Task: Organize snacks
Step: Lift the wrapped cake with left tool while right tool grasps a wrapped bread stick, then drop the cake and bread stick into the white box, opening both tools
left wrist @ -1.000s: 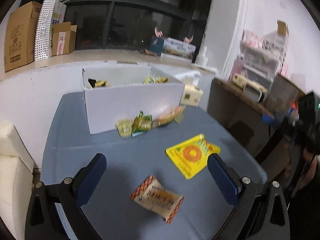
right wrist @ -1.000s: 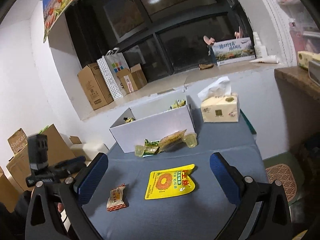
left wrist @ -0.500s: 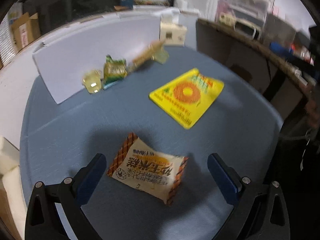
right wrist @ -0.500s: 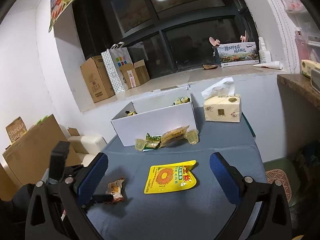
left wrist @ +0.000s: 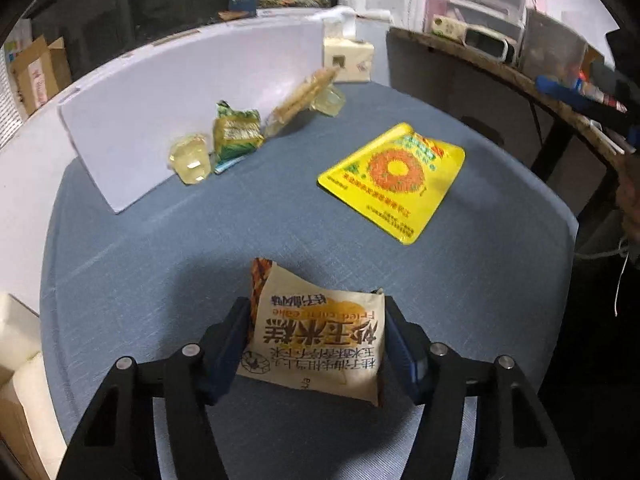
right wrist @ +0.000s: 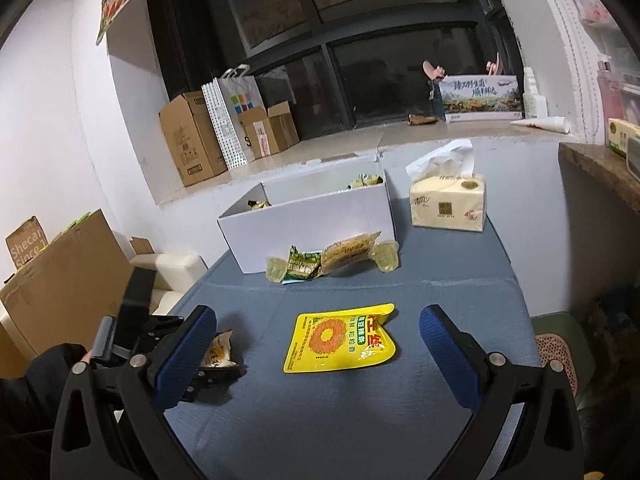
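Note:
My left gripper [left wrist: 318, 320] is shut on a beige rice cake packet [left wrist: 320, 340] low over the blue table; the packet also shows in the right wrist view [right wrist: 218, 354] between the left gripper's fingers. A yellow snack pouch [left wrist: 394, 178] [right wrist: 340, 338] lies flat mid-table. A green packet [left wrist: 234, 134] [right wrist: 302, 266], a long cracker pack [left wrist: 302, 98] [right wrist: 350, 254] and two jelly cups [left wrist: 190, 160] [right wrist: 386, 260] lie against the white box [left wrist: 160, 108] [right wrist: 312, 220], which holds several snacks. My right gripper [right wrist: 318, 338] is open and empty above the yellow pouch.
A tissue box [right wrist: 448, 208] [left wrist: 348, 60] stands right of the white box. A wooden counter edge [left wrist: 520, 76] lies to the right. Cardboard boxes [right wrist: 192, 140] sit on the window ledge, and another carton [right wrist: 60, 276] stands on the floor at left.
My left gripper dropped toward the table and closed on the rice cake packet. My right gripper stayed open and shifted only slightly.

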`<state>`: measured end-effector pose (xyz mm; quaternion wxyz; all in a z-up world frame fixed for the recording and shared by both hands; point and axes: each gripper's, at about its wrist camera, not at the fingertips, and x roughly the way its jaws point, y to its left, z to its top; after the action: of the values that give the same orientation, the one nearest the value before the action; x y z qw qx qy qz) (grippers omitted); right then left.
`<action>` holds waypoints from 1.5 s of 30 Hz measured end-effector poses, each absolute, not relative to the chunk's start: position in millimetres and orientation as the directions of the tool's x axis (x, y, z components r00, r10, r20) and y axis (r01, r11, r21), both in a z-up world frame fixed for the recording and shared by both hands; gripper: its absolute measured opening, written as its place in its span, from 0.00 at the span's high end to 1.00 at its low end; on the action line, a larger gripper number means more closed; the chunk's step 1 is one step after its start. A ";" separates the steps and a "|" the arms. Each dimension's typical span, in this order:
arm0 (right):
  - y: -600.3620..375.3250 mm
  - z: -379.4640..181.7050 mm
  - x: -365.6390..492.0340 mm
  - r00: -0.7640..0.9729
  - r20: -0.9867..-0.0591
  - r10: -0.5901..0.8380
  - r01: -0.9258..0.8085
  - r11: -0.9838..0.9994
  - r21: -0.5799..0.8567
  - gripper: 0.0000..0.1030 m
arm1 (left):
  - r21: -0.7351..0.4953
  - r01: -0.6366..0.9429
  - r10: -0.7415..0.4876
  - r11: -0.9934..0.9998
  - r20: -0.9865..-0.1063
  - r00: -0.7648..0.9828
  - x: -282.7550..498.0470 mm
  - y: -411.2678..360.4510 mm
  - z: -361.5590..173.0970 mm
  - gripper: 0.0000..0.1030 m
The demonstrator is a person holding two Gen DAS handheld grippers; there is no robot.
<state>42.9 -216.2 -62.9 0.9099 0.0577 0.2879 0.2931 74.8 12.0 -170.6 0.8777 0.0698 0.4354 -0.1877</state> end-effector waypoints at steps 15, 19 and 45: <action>-167.4 -110.2 211.7 0.487 -0.586 0.647 -0.187 0.733 0.654 0.00 | -0.103 0.327 -0.314 0.939 -0.645 0.697 46.9 28.8 -116.7 0.34; -159.8 -122.6 240.2 0.482 -0.579 0.658 -0.113 0.702 0.703 0.00 | -0.115 0.333 -0.327 0.936 -0.638 0.698 49.6 28.4 -116.7 0.34; -189.3 -54.8 152.0 0.588 -0.463 0.663 -0.411 0.738 0.536 0.80 | -0.112 0.314 -0.325 0.943 -0.522 0.789 93.1 33.8 -56.8 0.34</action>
<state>152.0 -189.3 -54.8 0.8707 0.1896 0.3331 0.3083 93.1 33.8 -56.8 0.9456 -0.0097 0.2776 -0.1691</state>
